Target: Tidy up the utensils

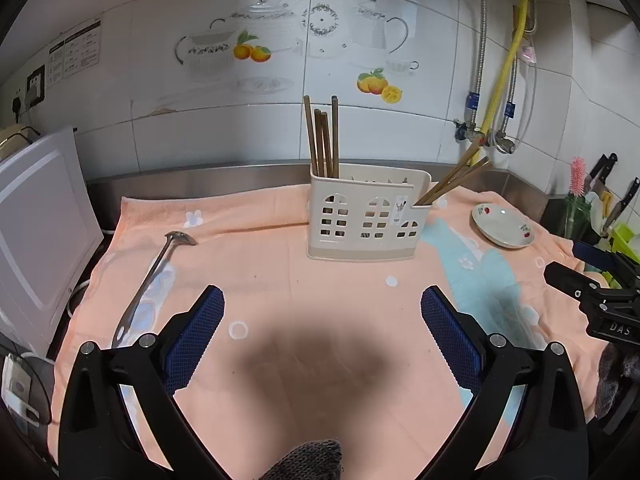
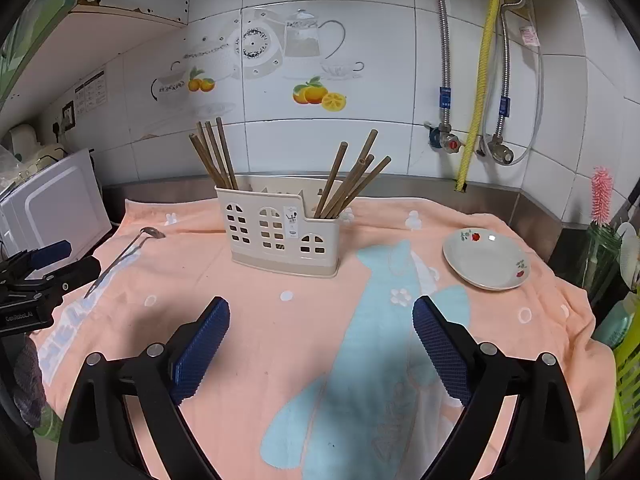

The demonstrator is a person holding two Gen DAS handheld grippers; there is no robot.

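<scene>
My left gripper point(image 1: 322, 306) and right gripper point(image 2: 321, 316) both have their fingers spread with nothing in them, so I think I next grab the ladle point(image 1: 154, 276) near the table's left edge for the holder point(image 1: 366, 216).

White plate point(image 2: 486, 260) (cherry pattern) lies on peach towel point(image 2: 280, 332) near microwave point(image 1: 36, 224)

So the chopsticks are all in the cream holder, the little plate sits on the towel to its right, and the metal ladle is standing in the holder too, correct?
Not quite: the ladle is not in the holder. It lies flat on the peach towel to the holder's left, as the left wrist view shows. The rest holds: the chopsticks stand in the holder and the plate sits on the towel to its right.
</scene>
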